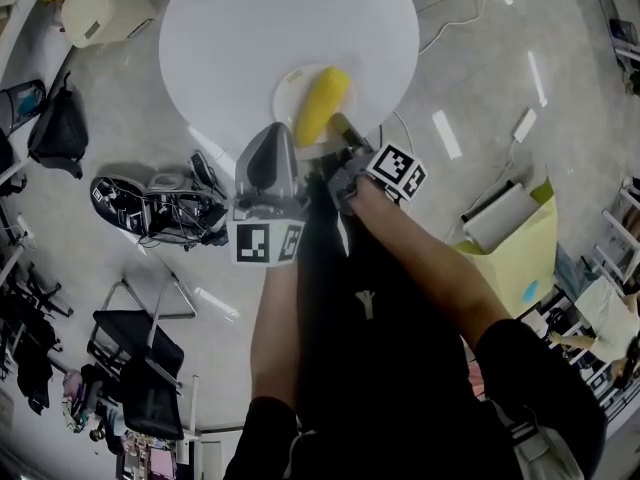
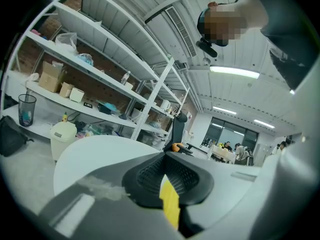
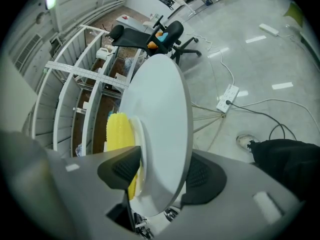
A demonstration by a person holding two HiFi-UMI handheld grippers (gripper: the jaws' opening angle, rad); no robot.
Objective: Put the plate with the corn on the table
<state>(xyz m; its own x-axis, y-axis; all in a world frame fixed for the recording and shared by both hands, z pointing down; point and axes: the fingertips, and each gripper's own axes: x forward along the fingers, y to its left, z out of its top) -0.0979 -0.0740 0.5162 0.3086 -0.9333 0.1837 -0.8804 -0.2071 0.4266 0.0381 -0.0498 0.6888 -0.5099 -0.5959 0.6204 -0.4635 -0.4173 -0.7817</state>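
My right gripper [image 3: 160,176] open, jaws astride plate [image 1: 286,90] rim and worktop [image 1: 230,28] edge; corn [image 1: 322,103] lies at twelve, long axis toward one o'clock; left gripper [image 1: 272,140] closed.

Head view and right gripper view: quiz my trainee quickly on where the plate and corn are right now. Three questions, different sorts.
1. True or false: the plate lies on the round table.
2. The corn lies: A on the plate; B on the floor; C on a chair.
3. Fill in: the right gripper's jaws stand apart, straddling the plate's rim and the table's ____.
Key: 1 true; 2 A; 3 edge.
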